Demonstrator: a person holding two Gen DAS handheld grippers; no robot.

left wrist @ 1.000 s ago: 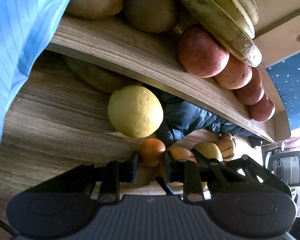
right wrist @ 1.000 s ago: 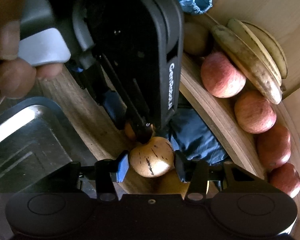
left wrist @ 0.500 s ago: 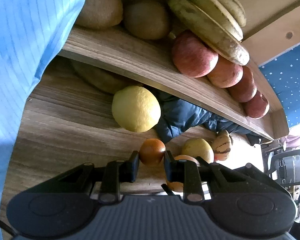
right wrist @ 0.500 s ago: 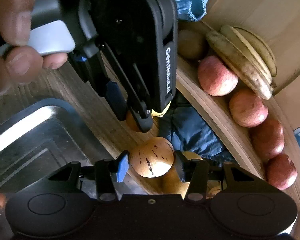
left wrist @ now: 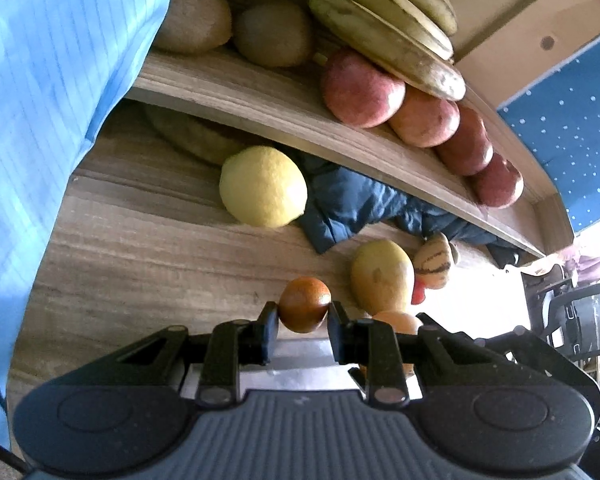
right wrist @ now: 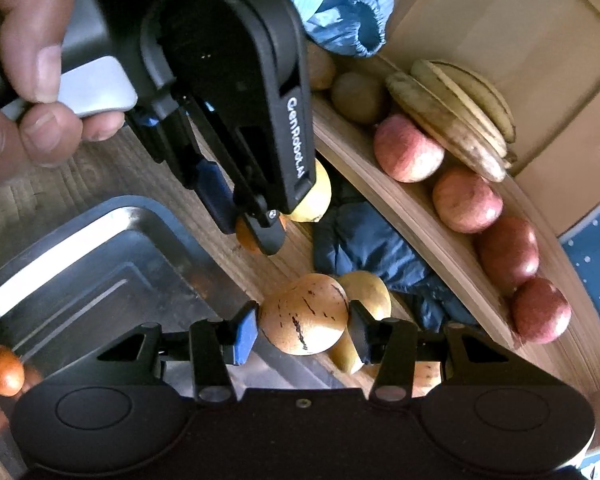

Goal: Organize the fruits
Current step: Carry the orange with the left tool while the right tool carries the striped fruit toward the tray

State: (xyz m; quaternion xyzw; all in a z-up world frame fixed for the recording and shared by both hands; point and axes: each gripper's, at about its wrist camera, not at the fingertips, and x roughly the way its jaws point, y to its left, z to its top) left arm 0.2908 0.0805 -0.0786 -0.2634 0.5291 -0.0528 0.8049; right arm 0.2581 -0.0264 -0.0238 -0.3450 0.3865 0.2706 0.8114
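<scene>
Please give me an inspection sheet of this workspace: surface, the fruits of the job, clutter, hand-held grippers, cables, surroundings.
Surface: wooden table; a raised wooden shelf along its back.
Job's things: on the shelf, bananas, red apples in a row, kiwis. On the table, lemon, pear. One small orange fruit in the metal tray.
Clutter: dark blue cloth under the shelf.
Grippers: left hand-held gripper is shut on a small orange; right hand-held gripper is shut on a speckled tan fruit.
Cables: nothing seen.
Surroundings: office chair, blue dotted wall.
</scene>
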